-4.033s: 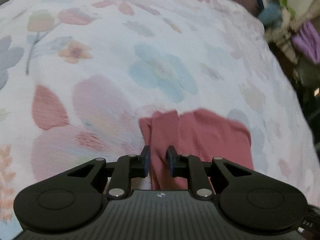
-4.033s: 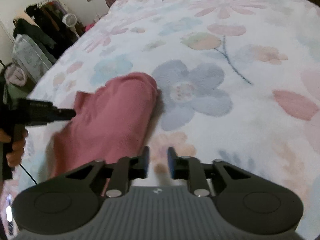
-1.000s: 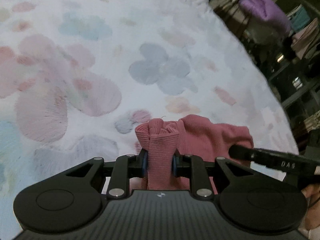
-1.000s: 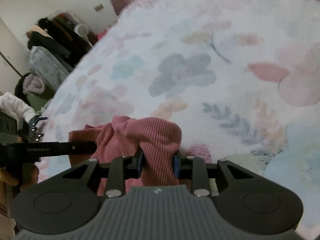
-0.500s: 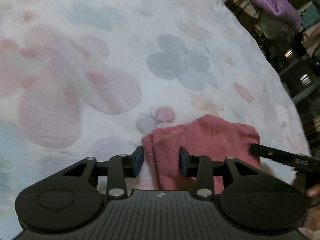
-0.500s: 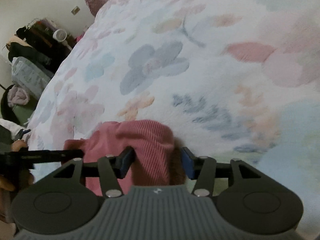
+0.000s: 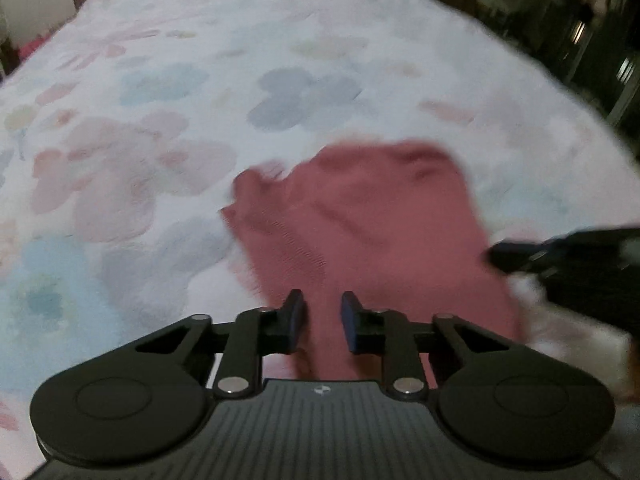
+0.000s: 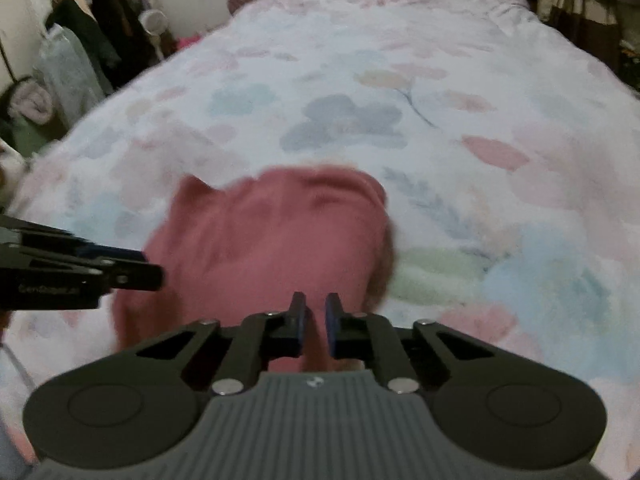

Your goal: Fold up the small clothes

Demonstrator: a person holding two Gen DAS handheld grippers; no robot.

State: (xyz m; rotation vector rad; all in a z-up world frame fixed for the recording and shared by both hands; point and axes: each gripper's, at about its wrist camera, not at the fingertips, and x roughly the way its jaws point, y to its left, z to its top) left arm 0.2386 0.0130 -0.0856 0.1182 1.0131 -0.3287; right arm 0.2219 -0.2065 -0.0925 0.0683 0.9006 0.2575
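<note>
While blur smears the left wrist view: left gripper (image 7: 322,316) closing, narrow, nothing pinched; pink garment (image 7: 372,224) lying on floral bedspread (image 7: 160,92).

Right wrist view: right gripper (image 8: 315,322) nearly shut, empty. Risk: snagging cloth, undoing fold.

Each hand-held gripper, left (image 7: 322,322) and right (image 8: 316,322), is matte black with a ribbed grey top plate bearing a small white logo. Two round caps flank it, silver screws pin the linkage arms, and the fingers (image 7: 297,320) carry blue pads.
</note>
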